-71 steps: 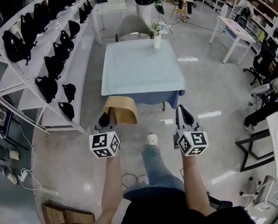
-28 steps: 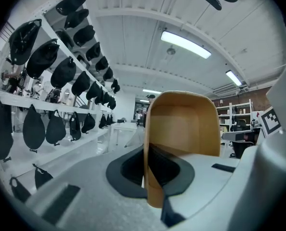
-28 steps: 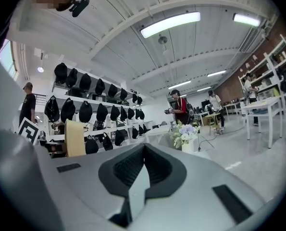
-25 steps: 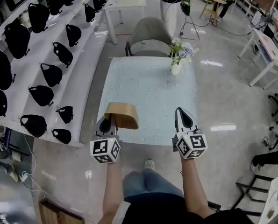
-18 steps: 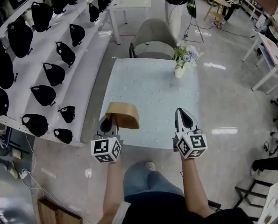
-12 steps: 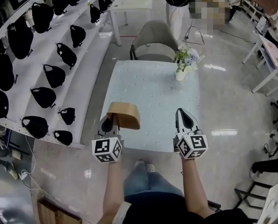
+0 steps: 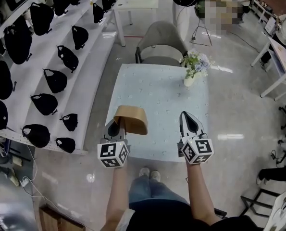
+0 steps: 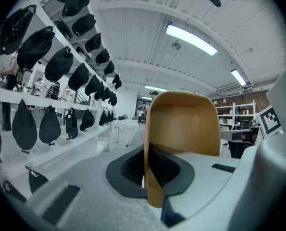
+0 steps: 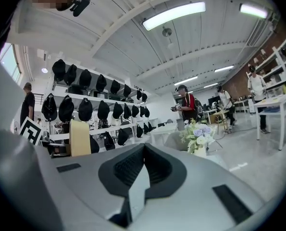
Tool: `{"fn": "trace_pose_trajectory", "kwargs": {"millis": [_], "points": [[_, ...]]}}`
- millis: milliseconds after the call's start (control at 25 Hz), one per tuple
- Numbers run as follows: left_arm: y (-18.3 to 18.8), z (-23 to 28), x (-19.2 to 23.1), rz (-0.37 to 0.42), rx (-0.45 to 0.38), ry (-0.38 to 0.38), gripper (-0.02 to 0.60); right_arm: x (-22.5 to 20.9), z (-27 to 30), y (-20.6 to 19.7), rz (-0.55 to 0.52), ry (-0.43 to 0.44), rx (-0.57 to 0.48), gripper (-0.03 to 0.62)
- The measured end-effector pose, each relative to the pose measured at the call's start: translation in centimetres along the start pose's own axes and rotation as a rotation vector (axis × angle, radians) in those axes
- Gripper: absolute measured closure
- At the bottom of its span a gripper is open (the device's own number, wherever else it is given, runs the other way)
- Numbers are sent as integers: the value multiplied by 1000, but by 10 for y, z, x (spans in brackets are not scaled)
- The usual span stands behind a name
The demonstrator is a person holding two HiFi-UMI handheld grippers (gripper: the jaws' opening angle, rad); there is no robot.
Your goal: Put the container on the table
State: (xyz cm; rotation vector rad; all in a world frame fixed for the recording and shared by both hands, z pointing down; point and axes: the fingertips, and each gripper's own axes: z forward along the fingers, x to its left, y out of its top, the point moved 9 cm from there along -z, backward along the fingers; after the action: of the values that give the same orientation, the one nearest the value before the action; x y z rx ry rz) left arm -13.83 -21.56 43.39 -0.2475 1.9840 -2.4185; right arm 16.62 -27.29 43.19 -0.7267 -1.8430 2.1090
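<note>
Table (image 7: 158, 91) edge partly hidden | left gripper (image 7: 118, 127) clamps container (image 7: 132, 118) wall | right gripper (image 7: 190, 120) closed

Marker-cubed grey left gripper (image 7: 117, 127), right gripper (image 7: 185, 116), blue jeans (image 7: 150, 191)

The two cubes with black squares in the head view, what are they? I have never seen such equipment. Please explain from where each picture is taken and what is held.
There is no robot here. A person holds a two-jaw gripper in each hand, and each cube is a part of its gripper. The head view comes from a camera on the person's head, looking steeply down. The other two views come from a camera on each gripper, looking along its jaws. The left gripper is shut on a tan container. The right gripper is shut and empty. On the table stands a vase of flowers, at the far right corner.
</note>
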Motion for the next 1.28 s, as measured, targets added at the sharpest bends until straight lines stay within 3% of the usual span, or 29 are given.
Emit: {"fn": "trace_pose_trajectory", "kwargs": {"millis": [280, 640, 1280], "points": [[12, 41, 21, -36, 9, 24, 574, 17, 60, 8, -28, 75, 10, 595], [14, 137, 54, -86, 128, 36, 574, 26, 173, 10, -63, 157, 49, 595], [-96, 286, 114, -239, 500, 20, 574, 4, 335, -111, -69, 197, 262, 595]]}}
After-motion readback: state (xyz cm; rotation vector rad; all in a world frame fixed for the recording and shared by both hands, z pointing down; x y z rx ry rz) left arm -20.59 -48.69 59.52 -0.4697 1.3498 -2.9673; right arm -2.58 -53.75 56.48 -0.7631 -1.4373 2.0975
